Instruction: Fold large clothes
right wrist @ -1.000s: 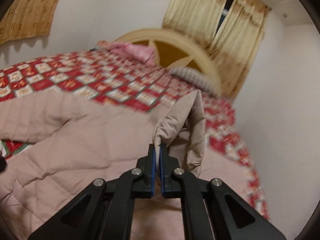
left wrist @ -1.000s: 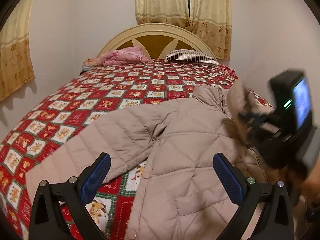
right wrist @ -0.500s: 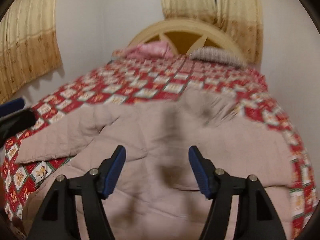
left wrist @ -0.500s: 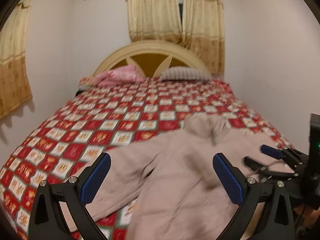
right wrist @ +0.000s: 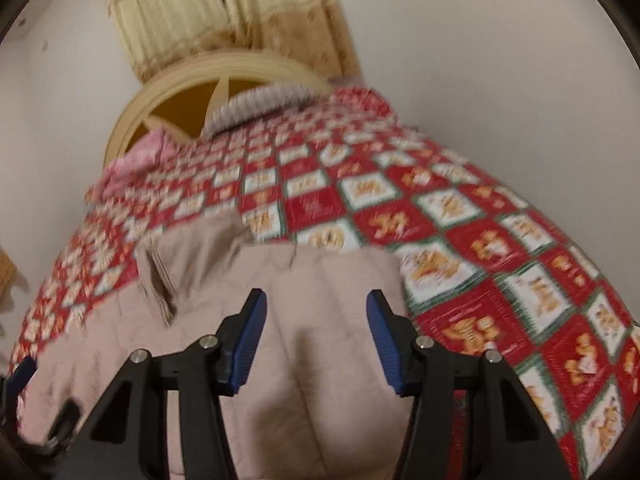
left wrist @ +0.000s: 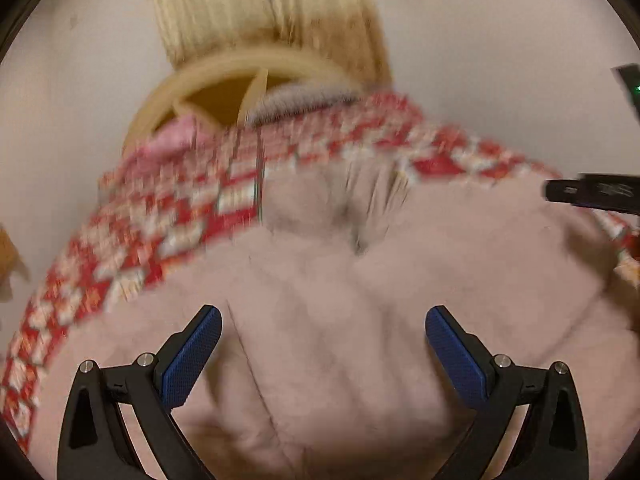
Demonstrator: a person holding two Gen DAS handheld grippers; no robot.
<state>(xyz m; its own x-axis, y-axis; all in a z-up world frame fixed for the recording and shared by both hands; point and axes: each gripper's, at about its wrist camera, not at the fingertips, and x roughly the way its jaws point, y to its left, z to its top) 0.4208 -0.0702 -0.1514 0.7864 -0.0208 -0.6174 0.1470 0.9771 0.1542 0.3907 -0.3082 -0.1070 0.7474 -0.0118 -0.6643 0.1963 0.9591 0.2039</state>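
A large beige quilted jacket [left wrist: 340,300] lies spread on the bed, its collar toward the headboard. It also shows in the right wrist view [right wrist: 280,280]. My left gripper [left wrist: 322,354] is open and empty, low over the jacket's middle. My right gripper [right wrist: 316,340] is open and empty, low over the jacket's right part near its edge. Part of the right gripper shows at the right edge of the left wrist view [left wrist: 592,192]. Both views are blurred by motion.
The bed has a red, white and green patchwork quilt [right wrist: 480,240]. A cream arched headboard [right wrist: 192,100], a pink pillow [right wrist: 132,160] and a striped pillow [right wrist: 256,104] are at the far end. Yellow curtains [right wrist: 224,12] hang behind. Walls stand on both sides.
My right gripper let go of the jacket's folded part and opened. Both grippers dropped lower and closer over the jacket, and both views tilted.
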